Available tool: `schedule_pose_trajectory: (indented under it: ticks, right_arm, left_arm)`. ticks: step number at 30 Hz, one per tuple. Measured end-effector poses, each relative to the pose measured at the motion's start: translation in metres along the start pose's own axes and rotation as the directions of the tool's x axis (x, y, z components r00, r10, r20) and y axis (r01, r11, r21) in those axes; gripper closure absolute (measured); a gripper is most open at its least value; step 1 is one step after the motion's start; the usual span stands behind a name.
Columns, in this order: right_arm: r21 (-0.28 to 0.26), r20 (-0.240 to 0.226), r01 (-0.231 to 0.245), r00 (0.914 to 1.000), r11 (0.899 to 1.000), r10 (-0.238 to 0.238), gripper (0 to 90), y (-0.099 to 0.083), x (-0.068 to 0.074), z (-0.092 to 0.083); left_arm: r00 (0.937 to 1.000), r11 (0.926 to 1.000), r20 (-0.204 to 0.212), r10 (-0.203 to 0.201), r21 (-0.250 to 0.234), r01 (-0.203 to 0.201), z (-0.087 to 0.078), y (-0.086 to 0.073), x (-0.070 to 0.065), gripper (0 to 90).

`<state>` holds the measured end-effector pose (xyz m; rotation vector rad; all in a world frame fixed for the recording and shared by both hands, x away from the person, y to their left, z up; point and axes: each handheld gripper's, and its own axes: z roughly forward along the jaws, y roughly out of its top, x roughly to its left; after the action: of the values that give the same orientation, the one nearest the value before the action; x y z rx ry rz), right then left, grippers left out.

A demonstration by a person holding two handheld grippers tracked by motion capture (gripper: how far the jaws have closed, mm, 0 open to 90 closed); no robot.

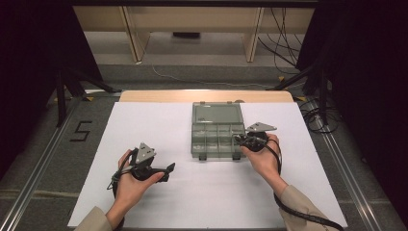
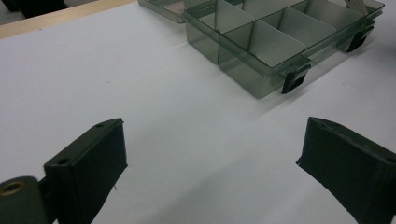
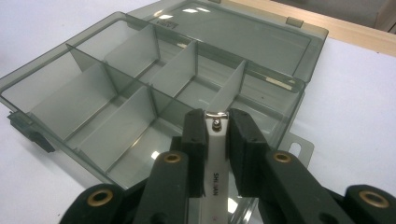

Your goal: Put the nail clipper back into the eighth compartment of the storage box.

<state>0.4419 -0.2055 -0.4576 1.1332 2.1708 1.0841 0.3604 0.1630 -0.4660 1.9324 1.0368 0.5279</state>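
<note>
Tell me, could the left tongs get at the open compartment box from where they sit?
Probably yes. The left tongs stand open and hold nothing, and bare white table lies between them and the compartment box. The right tongs, gripping a nail clipper, occupy the box's far side.

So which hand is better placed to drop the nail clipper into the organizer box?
Right. The right hand-held gripper is shut on the nail clipper at the box's near right corner, over a compartment. The left hand-held gripper is open, holds nothing and sits away from the box.
</note>
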Motion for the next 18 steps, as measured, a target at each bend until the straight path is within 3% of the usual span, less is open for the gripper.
schedule_pose_trajectory:
  ticks: [3, 7, 8, 10, 11, 13, 14, 18]
  right_arm:
    - [0.034, -0.005, -0.034, 0.9994, 0.999, 0.034, 77.7, 0.0002, 0.0022, -0.0018]
    - [0.029, -0.004, 0.008, 1.0000, 1.000, -0.008, 77.7, -0.0012, -0.0002, 0.0008]
    - [0.058, -0.009, -0.024, 0.9997, 0.998, 0.025, 77.7, -0.0010, 0.0026, -0.0007]
    - [0.061, -0.005, -0.034, 0.9994, 0.998, 0.034, 77.6, -0.0009, 0.0037, -0.0005]
    - [0.062, -0.008, 0.003, 1.0000, 0.998, -0.003, 77.6, -0.0014, 0.0025, 0.0011]
    - [0.059, -0.005, 0.026, 0.9996, 0.998, -0.026, 77.6, -0.0021, 0.0015, 0.0021]
    - [0.073, -0.007, 0.005, 1.0000, 0.997, -0.005, 77.6, -0.0022, 0.0029, 0.0017]
    - [0.079, -0.004, 0.000, 1.0000, 0.997, 0.000, 77.5, -0.0030, 0.0034, 0.0021]
  left_arm:
    - [1.0000, 1.0000, 0.001, -0.001, 0.000, 0.001, 0.0002, -0.0001, -0.0002, 6.2]
    - [1.0000, 1.0000, 0.002, 0.006, 0.001, -0.006, 0.0003, 0.0000, -0.0001, 6.2]
    - [1.0000, 1.0000, 0.000, 0.007, 0.001, -0.007, 0.0002, 0.0000, 0.0000, 6.3]
    - [1.0000, 1.0000, 0.000, 0.007, 0.002, -0.007, 0.0000, -0.0001, -0.0001, 6.2]
    - [1.0000, 1.0000, 0.000, 0.005, 0.002, -0.005, 0.0001, -0.0001, -0.0002, 6.3]
    - [1.0000, 1.0000, -0.001, 0.005, 0.002, -0.005, 0.0001, -0.0001, -0.0002, 6.3]
    - [1.0000, 1.0000, 0.000, -0.003, 0.000, 0.003, 0.0004, -0.0002, -0.0004, 6.3]
    - [1.0000, 1.0000, 0.003, 0.000, 0.002, 0.000, 0.0006, -0.0003, -0.0003, 6.3]
